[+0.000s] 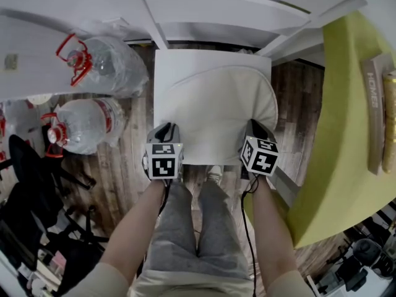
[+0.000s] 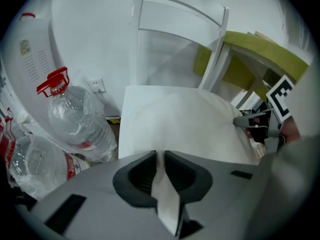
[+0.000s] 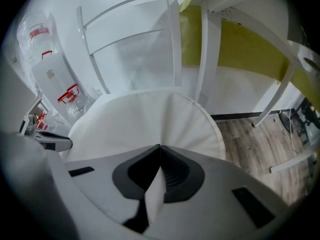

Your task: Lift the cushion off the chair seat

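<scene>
Cushion (image 1: 216,110) is seen lying on the white chair (image 1: 164,64) seat. Its near edge is pinched by the left gripper (image 2: 160,159) and the right gripper (image 3: 159,151), both sets of jaws clamped on fabric.

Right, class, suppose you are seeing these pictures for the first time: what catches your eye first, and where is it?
The cream cushion on the white chair, centre of the head view, with the left gripper and right gripper each shut on a near corner of its fabric. Next, two clear water bottles with red handles on the floor at left, and the lime-green table at right.
</scene>
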### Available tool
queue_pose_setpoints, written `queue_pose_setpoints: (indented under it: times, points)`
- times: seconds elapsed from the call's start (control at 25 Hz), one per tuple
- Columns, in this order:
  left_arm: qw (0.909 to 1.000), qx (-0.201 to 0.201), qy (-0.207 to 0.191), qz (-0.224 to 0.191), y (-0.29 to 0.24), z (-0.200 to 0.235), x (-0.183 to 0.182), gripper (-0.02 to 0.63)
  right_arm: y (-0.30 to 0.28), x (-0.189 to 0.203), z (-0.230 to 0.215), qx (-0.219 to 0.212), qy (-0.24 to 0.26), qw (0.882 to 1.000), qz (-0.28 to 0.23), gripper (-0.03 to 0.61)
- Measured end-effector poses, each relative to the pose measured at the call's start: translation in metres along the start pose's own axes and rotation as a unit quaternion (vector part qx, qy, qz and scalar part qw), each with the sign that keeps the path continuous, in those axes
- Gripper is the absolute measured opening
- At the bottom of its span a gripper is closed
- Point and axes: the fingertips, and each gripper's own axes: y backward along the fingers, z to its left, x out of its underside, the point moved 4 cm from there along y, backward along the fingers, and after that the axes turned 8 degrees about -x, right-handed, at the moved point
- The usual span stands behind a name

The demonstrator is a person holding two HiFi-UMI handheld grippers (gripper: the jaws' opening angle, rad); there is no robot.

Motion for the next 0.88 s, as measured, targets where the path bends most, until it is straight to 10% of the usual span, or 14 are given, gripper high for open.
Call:
queue_pose_setpoints:
  times: [0.88]
  points:
    - [0.9984,0.020,0.018,-0.049,0.151,0.049,-0.027,0.025,0.146,-0.036,0.087,-0.043,0.059,0.994,-0.075,0.021]
